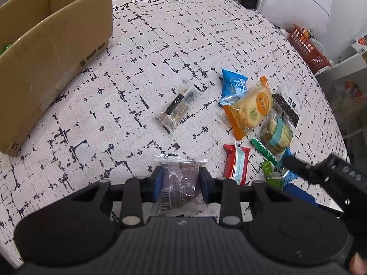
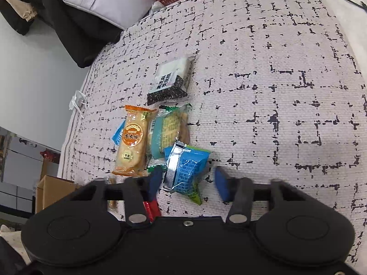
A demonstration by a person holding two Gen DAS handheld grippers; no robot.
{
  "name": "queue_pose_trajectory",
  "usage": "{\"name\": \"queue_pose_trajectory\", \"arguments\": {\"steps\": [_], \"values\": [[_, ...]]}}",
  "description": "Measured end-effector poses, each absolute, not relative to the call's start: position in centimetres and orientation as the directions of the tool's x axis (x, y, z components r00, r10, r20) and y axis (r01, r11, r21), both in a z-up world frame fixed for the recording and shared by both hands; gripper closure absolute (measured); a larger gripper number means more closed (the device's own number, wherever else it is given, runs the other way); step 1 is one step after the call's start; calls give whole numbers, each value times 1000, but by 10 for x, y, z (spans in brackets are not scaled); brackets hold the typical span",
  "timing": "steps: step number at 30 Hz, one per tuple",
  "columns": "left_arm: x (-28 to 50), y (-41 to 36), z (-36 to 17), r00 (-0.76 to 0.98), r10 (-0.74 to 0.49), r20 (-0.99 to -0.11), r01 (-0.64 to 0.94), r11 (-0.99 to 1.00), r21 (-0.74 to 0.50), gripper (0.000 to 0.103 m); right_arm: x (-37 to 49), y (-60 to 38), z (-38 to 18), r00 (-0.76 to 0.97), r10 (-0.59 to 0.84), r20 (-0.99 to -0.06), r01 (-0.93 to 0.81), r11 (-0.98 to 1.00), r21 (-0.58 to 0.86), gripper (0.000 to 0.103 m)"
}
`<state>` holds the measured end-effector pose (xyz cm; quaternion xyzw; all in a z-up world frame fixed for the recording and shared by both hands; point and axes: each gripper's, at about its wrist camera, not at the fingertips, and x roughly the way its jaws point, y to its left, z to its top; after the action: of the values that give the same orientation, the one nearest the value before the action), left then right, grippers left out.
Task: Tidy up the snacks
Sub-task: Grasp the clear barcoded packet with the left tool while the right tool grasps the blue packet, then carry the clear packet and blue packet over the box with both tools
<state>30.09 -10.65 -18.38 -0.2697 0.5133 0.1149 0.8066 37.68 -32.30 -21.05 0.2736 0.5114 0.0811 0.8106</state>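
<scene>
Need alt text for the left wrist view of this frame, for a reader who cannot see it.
The left gripper is shut on a clear-wrapped dark snack above a patterned tablecloth. An open cardboard box stands at far left; a cluster of snack packets, including an orange cracker pack, lies to the right, where the right gripper reaches in.

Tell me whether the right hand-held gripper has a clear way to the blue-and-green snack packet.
Probably yes. The right hand-held gripper is open, its blue fingers standing either side of the blue-and-green snack packet, with nothing lying on it; the red packet sits close beside.
</scene>
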Motion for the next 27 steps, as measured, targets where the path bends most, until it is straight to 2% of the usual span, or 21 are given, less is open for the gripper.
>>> {"name": "queue_pose_trajectory", "arguments": {"steps": [5,27], "values": [[296,-102,-175,467,-94,-879,-460,823,-333,71,372,-323,-204,478,425,-769,131,831,540,74],[257,-62,-100,592,-92,-801,-411,820,-398,71,336,-273,-138,552,496,-670,-62,826,561,75]]}}
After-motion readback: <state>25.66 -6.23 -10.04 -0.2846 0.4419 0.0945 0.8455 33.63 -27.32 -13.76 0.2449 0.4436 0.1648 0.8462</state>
